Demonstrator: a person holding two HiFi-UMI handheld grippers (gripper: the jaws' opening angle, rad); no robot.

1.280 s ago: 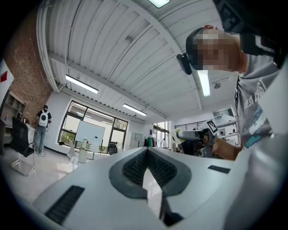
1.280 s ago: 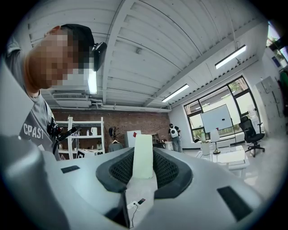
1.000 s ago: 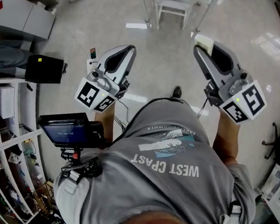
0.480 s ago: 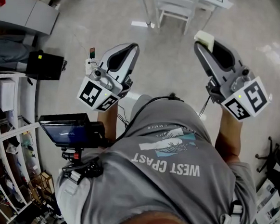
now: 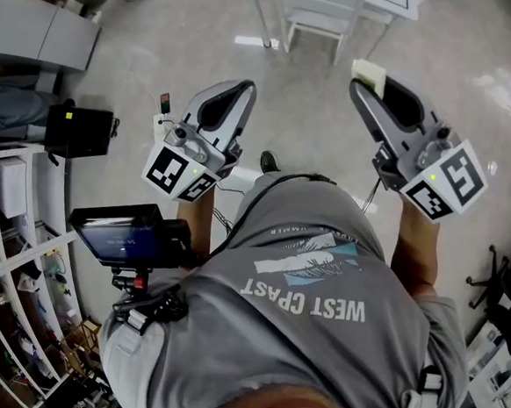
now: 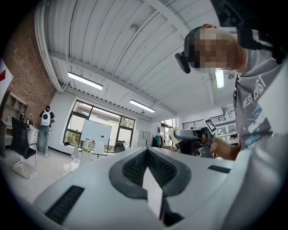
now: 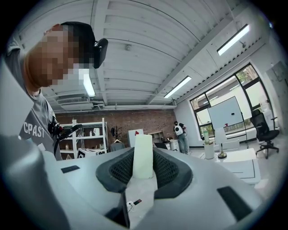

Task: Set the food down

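Right gripper view showed the right gripper (image 7: pixel 143 155) clamped on the food (image 7: pixel 143 146), a pale cream block, smooth and square-cornered. Its long axis stood upright at frame centre, top end clear of the pads. Head view placed the food at upper right, at that gripper's tip. Left gripper (image 6: pixel 146 152) had jaws together, empty. Judged: placement falls to the right hand; no landing surface identified.

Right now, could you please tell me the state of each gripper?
Left gripper: shut, empty.
Right gripper: shut on the pale food block.
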